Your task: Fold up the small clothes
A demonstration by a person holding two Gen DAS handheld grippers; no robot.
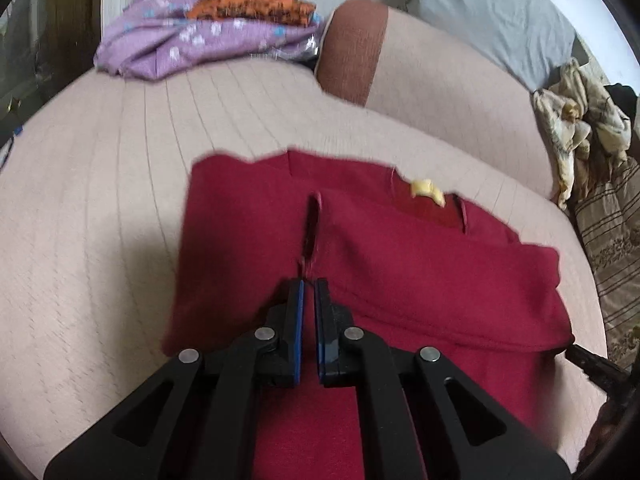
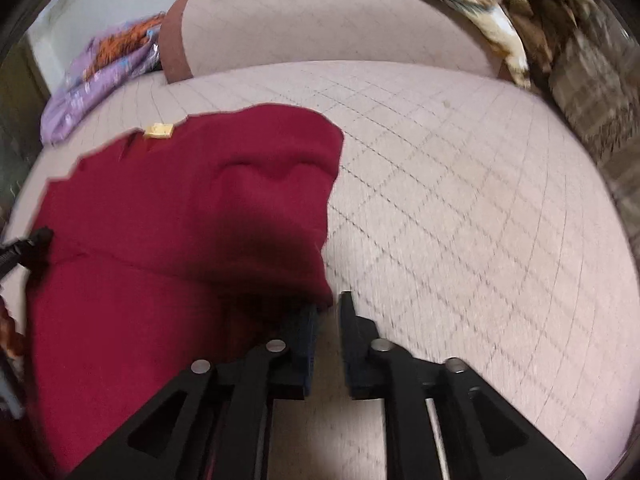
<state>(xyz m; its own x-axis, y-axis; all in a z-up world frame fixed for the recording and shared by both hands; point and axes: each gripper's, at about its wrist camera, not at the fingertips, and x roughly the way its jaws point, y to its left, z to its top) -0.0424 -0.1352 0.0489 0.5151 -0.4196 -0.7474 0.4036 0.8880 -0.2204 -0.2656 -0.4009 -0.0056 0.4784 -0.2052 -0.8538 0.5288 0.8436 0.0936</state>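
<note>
— Garment position first: where is it lying for you?

— Your red garment point(image 1: 360, 264) is lying on the pink quilted sofa seat point(image 1: 100, 208), bunched into overlapping folds, with a small yellow tag point(image 1: 428, 190) showing near its far edge.

— And my tongs?

— Your left tongs point(image 1: 309, 292) are sitting over the middle of the cloth with the blue pads point(image 1: 298, 320) nearly together; a thin red strand is running up between them, though I cannot tell whether they are truly clenching it. Your right tongs point(image 2: 329, 312) are standing released, a clear gap between the pads, just beside the garment's near right corner.

— Which edges are you seeing?

— From the right wrist view, the right edge is running down from a rounded fold toward your tongs. The far edge is looking jagged.

— Room to move?

— Bare seat is spreading wide to your right. At the far left, a purple patterned cloth point(image 1: 192, 40) with an orange piece point(image 1: 252, 4) on top is lying well apart. The backrest cushion point(image 1: 440, 80) is rising behind, and a crumpled cream fabric point(image 1: 580, 120) is crowding the right end.
</note>
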